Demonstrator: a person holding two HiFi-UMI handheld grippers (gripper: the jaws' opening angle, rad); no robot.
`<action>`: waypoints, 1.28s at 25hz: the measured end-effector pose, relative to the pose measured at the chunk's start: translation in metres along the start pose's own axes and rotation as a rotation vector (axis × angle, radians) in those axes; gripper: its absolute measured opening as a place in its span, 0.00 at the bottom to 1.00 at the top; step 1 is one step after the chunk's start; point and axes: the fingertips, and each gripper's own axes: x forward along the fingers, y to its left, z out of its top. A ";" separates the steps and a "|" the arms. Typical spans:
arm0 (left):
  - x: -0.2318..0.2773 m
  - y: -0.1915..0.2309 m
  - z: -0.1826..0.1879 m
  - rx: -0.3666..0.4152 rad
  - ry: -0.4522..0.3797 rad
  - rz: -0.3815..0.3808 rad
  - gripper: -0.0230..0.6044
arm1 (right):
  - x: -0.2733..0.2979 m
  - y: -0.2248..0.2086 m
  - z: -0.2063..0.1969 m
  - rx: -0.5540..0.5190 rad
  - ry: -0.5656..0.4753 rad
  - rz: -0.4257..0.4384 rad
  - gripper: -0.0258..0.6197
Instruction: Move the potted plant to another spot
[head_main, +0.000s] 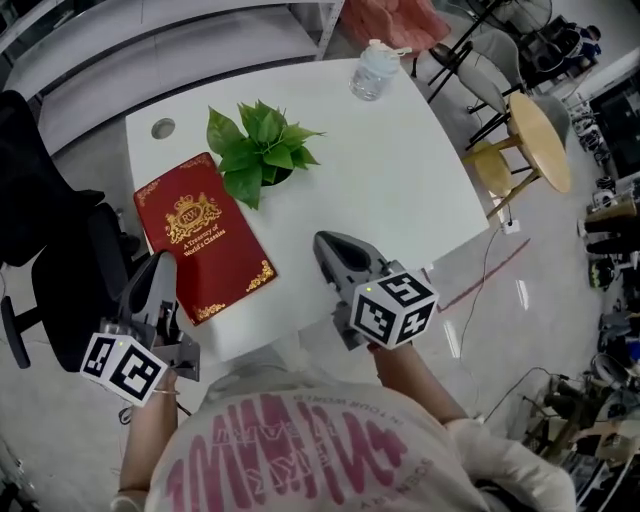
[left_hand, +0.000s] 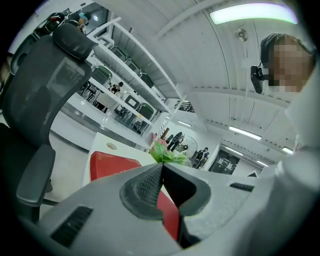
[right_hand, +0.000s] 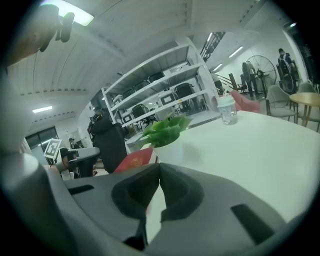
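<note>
Clenched, empty: left tongs (head_main: 160, 264) and right tongs (head_main: 326, 241), low at near desk (head_main: 400, 180) edge. Potted plant (head_main: 262, 150) well ahead, between both, just beside red book (head_main: 203, 235).

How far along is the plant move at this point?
Nothing looks done yet: the potted plant stands beside the red book on the table, untouched. In hand: nothing; the left claw and right claw are both shut and empty, near the table's front edge, short of the plant. Left: open a claw, grip the pot, lift it and set it down elsewhere, likely on the bare right side.
</note>
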 end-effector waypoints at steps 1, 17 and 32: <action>0.002 0.003 0.000 -0.006 -0.001 0.003 0.04 | 0.007 -0.003 -0.002 0.008 0.013 0.006 0.05; 0.040 0.052 0.017 -0.009 -0.040 0.087 0.04 | 0.073 -0.025 0.014 -0.176 0.013 0.163 0.08; 0.046 0.048 0.016 0.018 -0.002 0.094 0.04 | 0.091 -0.017 0.010 -0.174 0.006 0.188 0.79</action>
